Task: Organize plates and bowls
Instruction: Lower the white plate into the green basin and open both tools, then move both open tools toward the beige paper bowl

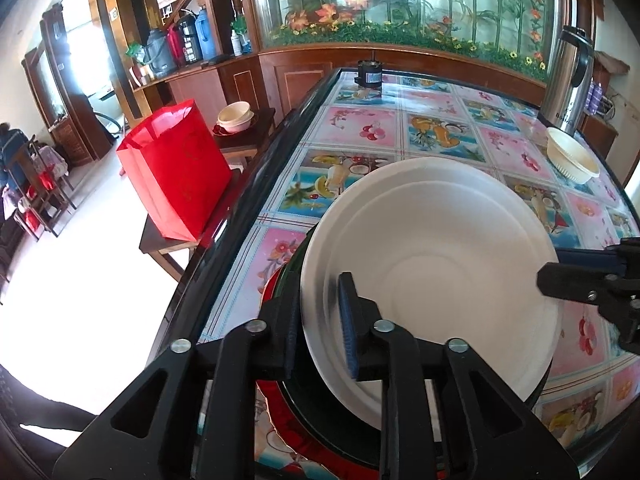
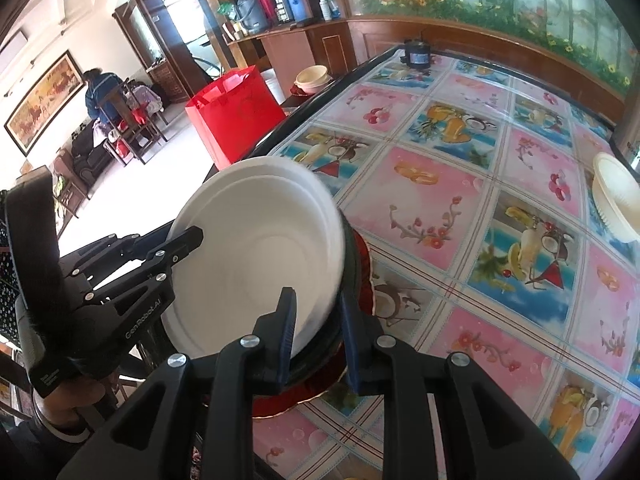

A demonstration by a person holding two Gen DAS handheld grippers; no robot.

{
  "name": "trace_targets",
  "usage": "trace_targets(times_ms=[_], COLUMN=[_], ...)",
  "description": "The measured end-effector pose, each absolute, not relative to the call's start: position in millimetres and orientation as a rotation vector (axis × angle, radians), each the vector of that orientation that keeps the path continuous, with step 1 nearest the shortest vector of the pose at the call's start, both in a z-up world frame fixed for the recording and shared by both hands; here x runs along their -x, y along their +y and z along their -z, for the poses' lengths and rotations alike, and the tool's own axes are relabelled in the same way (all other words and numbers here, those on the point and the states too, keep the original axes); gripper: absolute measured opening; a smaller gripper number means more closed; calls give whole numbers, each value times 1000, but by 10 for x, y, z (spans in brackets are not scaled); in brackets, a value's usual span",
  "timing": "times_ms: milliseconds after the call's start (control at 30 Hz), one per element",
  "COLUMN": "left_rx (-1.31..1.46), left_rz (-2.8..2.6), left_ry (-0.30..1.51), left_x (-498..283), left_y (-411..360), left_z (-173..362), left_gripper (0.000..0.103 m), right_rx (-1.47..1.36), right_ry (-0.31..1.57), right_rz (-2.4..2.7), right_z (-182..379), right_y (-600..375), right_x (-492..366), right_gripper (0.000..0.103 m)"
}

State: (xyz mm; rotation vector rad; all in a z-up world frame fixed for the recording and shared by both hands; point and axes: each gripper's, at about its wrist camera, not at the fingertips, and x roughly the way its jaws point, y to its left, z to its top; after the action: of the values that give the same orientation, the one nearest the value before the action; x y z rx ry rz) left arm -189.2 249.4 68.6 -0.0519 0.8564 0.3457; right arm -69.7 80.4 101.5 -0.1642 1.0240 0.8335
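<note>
A white plate [image 1: 432,264] lies tilted on a stack of a dark plate [image 1: 292,276] and a red plate [image 1: 272,284] at the near left of the table. My left gripper [image 1: 320,320] is shut on the white plate's near left rim. In the right wrist view my right gripper [image 2: 316,336] straddles the right rims of the white plate [image 2: 256,256] and the dark plate [image 2: 352,264], above the red plate [image 2: 364,264], jaws a little apart. A cream bowl [image 1: 572,160] stands at the far right; it also shows in the right wrist view [image 2: 616,200].
The table [image 1: 432,128] has a fruit-patterned cloth and a black rim. A small black motor [image 1: 370,74] stands at its far end and a steel thermos [image 1: 568,80] at the far right. A red bag [image 1: 176,172] and stacked bowls [image 1: 236,118] sit on stools left of it.
</note>
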Motion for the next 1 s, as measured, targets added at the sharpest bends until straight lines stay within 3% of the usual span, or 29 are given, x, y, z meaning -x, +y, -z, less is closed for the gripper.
trace_targets(times_ms=[100,167,200,533,1000], left_rx=[46,26,17,14,0], left_rz=[-333,-356,-367,-348,-211], left_ry=[842,821,802,740,734], left_x=[1898,1912,1923,1848,1464], left_y=[2476,2466,2465,2392,1718], left_z=[-715,-755,-784,-994,-1099], left_gripper=[32,56,60,61,61], right_rx=[151,150,148,122,35], right_ry=[1018,1015,1015,1017,999], right_rz=[-837,-837,-838,-827,-721], right_z=[-1037,-1047,-1048,-1042,-1116], right_y=[768,760,757,627,1], right_x=[691,692,692,666,437], right_gripper=[22,22,22,24,27])
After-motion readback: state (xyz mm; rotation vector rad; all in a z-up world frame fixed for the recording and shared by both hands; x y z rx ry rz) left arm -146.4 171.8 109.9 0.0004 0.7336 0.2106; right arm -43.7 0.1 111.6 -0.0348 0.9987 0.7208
